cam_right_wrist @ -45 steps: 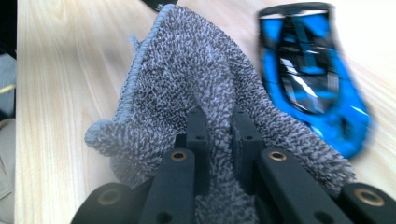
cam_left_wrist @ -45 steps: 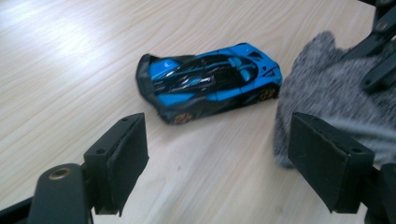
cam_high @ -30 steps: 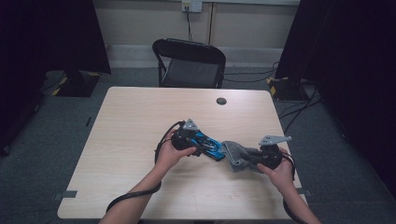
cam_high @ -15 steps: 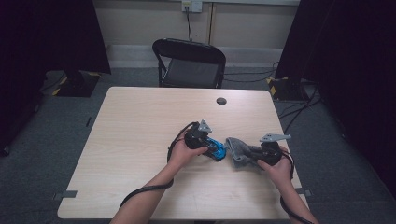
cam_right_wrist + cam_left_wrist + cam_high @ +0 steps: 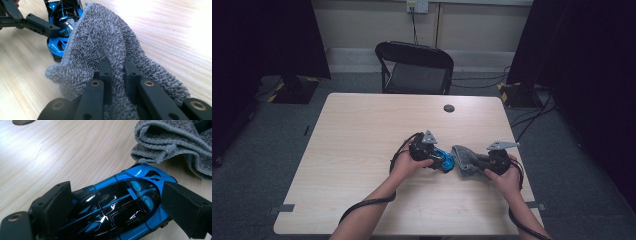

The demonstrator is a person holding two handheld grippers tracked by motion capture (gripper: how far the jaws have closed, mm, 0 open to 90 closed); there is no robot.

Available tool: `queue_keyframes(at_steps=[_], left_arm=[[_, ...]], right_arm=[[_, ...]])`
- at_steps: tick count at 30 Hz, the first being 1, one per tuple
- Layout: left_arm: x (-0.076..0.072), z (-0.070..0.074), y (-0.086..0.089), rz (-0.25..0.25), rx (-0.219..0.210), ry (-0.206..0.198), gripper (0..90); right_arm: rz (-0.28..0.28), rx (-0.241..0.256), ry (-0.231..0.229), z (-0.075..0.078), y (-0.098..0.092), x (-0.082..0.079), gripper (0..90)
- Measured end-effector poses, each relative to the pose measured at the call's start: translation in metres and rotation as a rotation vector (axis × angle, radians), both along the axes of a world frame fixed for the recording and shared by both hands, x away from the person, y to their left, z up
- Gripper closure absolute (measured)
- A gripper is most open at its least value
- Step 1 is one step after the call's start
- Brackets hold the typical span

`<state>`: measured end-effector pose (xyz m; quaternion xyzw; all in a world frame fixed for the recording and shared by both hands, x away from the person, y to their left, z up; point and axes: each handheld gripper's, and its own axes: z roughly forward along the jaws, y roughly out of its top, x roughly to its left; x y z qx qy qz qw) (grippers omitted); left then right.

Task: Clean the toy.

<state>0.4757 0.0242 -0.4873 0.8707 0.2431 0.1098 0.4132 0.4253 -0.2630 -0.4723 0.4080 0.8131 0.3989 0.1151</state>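
A glossy blue and black toy car (image 5: 120,207) lies on the wooden table (image 5: 362,135), and my left gripper (image 5: 117,195) is shut on it, one jaw against each side. A folded grey terry cloth (image 5: 110,42) is clamped in my right gripper (image 5: 117,62), whose jaws stand close together. The cloth's free end lies against the car's (image 5: 60,27) nose. From above, the left gripper (image 5: 439,159) with the car (image 5: 444,161) and the right gripper (image 5: 477,162) with the cloth (image 5: 463,159) meet at the table's front right.
A small dark round hole (image 5: 449,108) sits near the table's far edge. A black folding chair (image 5: 414,65) stands behind the table. Bare wood spreads to the left and back. The table's right edge is close to the right hand (image 5: 507,177).
My left gripper has carried the car to the right until its nose meets the cloth. The right gripper and the cloth have barely moved.
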Motion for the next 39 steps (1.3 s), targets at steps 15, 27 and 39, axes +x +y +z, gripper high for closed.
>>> queue_keyframes(at_steps=[15,27,39], left_arm=[[0.001,0.003,-0.003,0.006,0.033,0.015,10.3],[0.001,0.004,-0.006,0.027,0.040,0.026,9.7],[0.000,0.004,-0.006,0.029,0.038,0.023,9.6]], right_arm=[[-0.029,0.004,-0.025,0.011,-0.013,0.001,80.1],[-0.167,-0.037,-0.019,-0.001,-0.011,0.009,80.3],[-0.175,-0.117,-0.032,-0.015,0.024,0.019,80.2]])
